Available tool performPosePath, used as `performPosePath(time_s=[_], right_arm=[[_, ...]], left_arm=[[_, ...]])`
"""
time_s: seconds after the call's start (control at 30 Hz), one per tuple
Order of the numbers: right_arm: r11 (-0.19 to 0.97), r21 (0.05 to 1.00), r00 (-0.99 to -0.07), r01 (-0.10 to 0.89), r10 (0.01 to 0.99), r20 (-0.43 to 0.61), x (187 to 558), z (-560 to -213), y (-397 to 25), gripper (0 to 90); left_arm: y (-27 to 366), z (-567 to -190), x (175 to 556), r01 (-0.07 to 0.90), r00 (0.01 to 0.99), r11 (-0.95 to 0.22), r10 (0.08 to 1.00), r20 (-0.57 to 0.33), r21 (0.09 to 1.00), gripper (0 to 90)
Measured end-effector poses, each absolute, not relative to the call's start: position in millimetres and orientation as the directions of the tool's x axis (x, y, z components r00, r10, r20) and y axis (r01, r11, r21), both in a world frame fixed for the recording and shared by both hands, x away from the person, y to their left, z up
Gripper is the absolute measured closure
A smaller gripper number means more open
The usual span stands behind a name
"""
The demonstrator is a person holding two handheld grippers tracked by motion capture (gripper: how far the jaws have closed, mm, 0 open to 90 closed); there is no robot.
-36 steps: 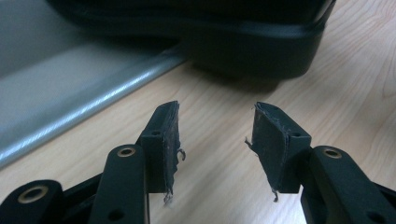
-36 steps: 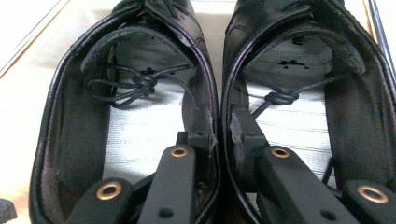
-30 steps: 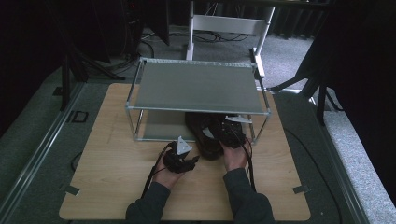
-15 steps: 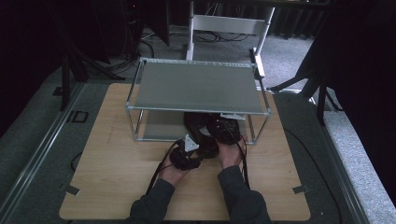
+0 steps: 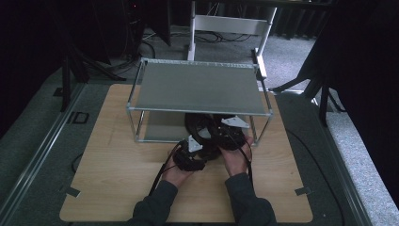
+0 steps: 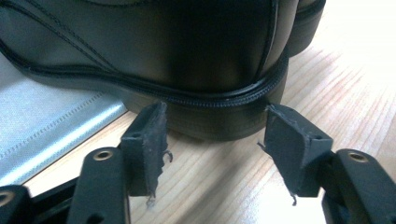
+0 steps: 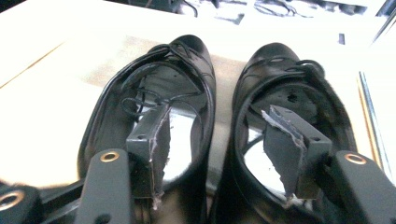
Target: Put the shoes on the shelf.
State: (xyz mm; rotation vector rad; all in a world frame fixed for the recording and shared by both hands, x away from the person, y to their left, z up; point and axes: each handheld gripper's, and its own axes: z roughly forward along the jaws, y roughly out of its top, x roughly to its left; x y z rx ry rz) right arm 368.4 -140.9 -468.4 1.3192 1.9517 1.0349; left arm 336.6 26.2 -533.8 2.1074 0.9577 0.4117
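Observation:
Two black lace-up shoes [image 5: 203,128] stand side by side on the wooden table, half under the front of a metal shelf rack [image 5: 197,87]. In the right gripper view the left shoe [image 7: 187,60] and the right shoe [image 7: 280,70] point away. My right gripper [image 7: 217,114] is open above their heel ends, one jaw over each shoe's opening, straddling the two inner walls. My left gripper [image 6: 215,112] is open and low on the table, with the heel of a shoe [image 6: 210,70] just beyond its tips. From above, the left gripper [image 5: 190,153] sits beside the right gripper [image 5: 228,134].
The rack's grey lower plate [image 6: 42,130] lies just left of the shoe heel. Thin rack posts [image 5: 139,125] stand at the front corners, with the top shelf low over the shoes. Bare wooden table [image 5: 113,179] spreads left of and in front of the hands. A white chair [image 5: 230,23] stands behind the table.
The left gripper has moved right and forward, up to the shoe heel. The right gripper has shifted slightly left over the shoes, so the two hands are now close together.

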Motion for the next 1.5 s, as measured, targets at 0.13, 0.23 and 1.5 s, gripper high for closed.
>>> performPosePath(time_s=[0.13, 0.23, 1.5], right_arm=[[0.197, 0.872, -0.368, 0.448, 0.93, -0.02, 351.5, -464.4, -159.8, 42.6], [0.189, 0.892, -0.375, 0.412, 0.927, -0.023, 339.4, -463.4, -176.2, 42.2], [0.18, 0.811, -0.429, 0.557, 0.899, 0.095, 358.0, -527.1, -212.9, 39.7]], left_arm=[[23.8, -534.1, 338.0, 0.506, 0.663, -0.429, 0.748, -0.02, 0.748, 33.8], [23.7, -533.9, 339.4, 0.519, 0.659, -0.422, 0.751, -0.033, 0.743, 32.2], [23.8, -531.6, 373.7, 0.513, 0.71, -0.507, 0.704, -0.01, 0.693, 26.2]])
